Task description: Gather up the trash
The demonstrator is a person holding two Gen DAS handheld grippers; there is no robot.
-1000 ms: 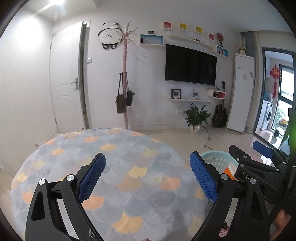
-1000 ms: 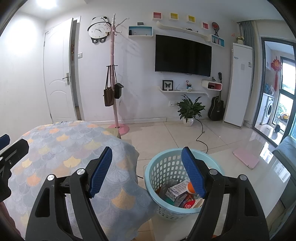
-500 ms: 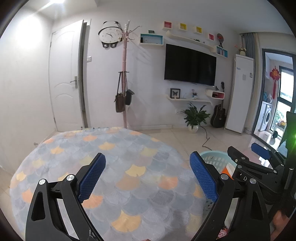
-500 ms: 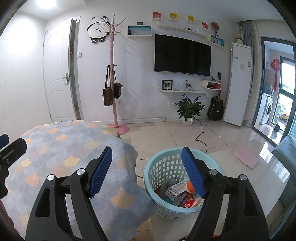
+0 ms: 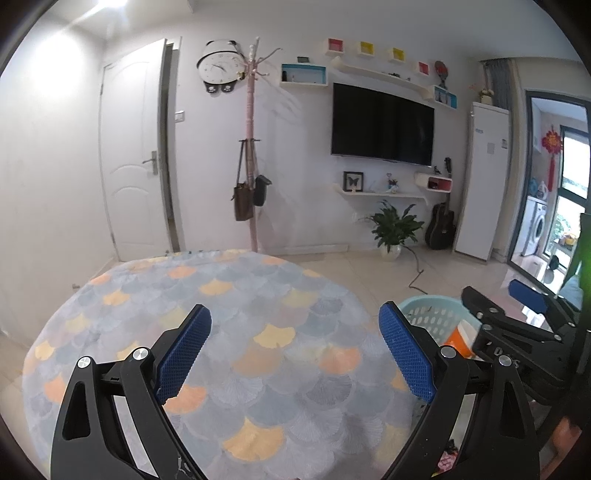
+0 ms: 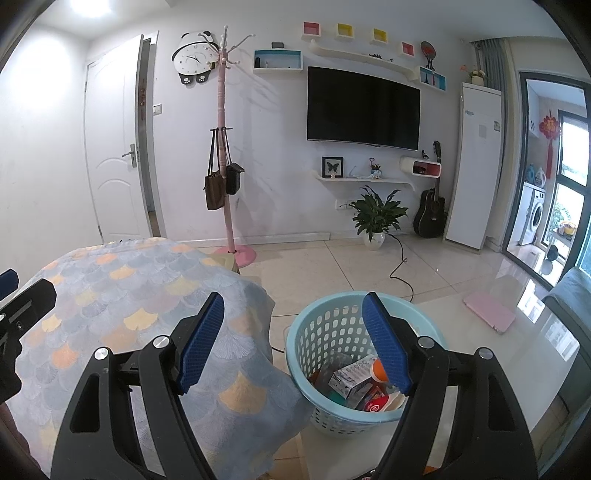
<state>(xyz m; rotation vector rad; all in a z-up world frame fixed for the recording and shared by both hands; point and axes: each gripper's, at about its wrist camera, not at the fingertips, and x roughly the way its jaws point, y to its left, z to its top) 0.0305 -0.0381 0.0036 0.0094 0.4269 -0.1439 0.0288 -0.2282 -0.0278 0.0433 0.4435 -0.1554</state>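
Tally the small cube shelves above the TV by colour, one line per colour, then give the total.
Red cube shelves: 2, the left end one and the right end one
Yellow cube shelves: 2, and
Total: 4

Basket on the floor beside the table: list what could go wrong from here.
1. The light blue basket stands close to the draped tablecloth; a low swing of the right hand-held gripper could catch the cloth or tip the basket.
2. The trash is already piled inside, so anything more dropped from height may bounce out.
3. A black cable lies on the floor just beyond the basket, a possible snag or trip.
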